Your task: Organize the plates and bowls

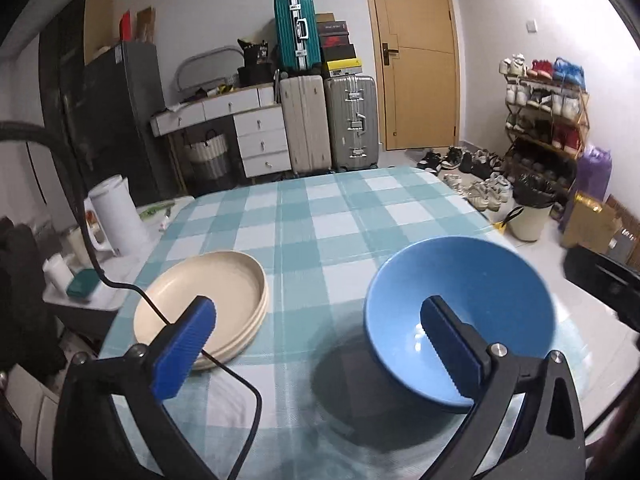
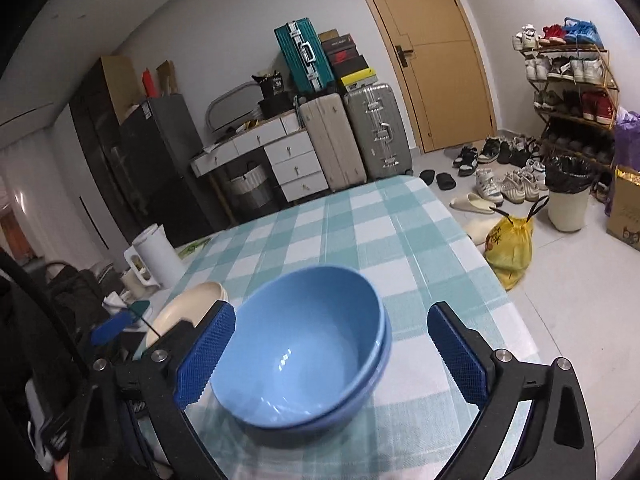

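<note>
A: Why do the blue bowls sit one inside the other like that?

B: Nesting likes with likes, I'd judge. The right wrist view shows two rims, one bowl seated in the other, resting on the checked tabletop. The cream plates form their own stack just to the left, near the tabletop's left edge.

A: And the grippers?

B: The right gripper has its fingers spread wide on either side of the bowls, pads clear of the rim, gripping nothing. The left gripper is just as wide and empty, aimed at the bare cloth between plates and bowls.

A: So the sorting looks finished?

B: Probably; each kind has its pile. But some things I can't settle. The plate count is unclear: the edges suggest two or three. In the right view the left finger covers most of the plates, and a black cable crosses them in the left view. The bowls' near side is blurred.
</note>
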Demonstrator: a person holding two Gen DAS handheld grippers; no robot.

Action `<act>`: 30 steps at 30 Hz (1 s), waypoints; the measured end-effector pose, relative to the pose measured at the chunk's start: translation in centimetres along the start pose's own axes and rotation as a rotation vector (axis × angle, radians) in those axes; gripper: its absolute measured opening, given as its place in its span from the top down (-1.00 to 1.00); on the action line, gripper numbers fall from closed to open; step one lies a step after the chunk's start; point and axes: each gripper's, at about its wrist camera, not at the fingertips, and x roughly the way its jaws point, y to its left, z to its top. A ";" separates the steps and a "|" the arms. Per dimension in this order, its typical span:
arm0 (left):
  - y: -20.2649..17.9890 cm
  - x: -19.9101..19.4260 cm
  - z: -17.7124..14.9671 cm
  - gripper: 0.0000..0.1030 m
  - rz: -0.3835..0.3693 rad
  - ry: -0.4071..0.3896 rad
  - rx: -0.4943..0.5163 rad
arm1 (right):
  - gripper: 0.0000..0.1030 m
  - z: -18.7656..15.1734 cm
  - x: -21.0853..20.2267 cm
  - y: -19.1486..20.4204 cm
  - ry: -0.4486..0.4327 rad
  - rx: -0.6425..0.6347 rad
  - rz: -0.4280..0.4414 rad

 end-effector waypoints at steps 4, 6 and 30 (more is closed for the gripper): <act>0.5 1.7 -0.3 -1.00 -0.061 0.109 -0.046 | -0.91 -0.5 -0.1 -1.1 0.000 0.031 -0.007; 0.5 2.1 -0.5 -1.00 -0.075 0.138 -0.069 | -0.91 -0.8 -0.1 -1.3 0.001 0.030 -0.016; 2.4 -4.9 -0.3 -1.00 -0.069 0.013 -0.093 | -0.92 -2.6 -4.1 1.2 0.000 0.027 0.018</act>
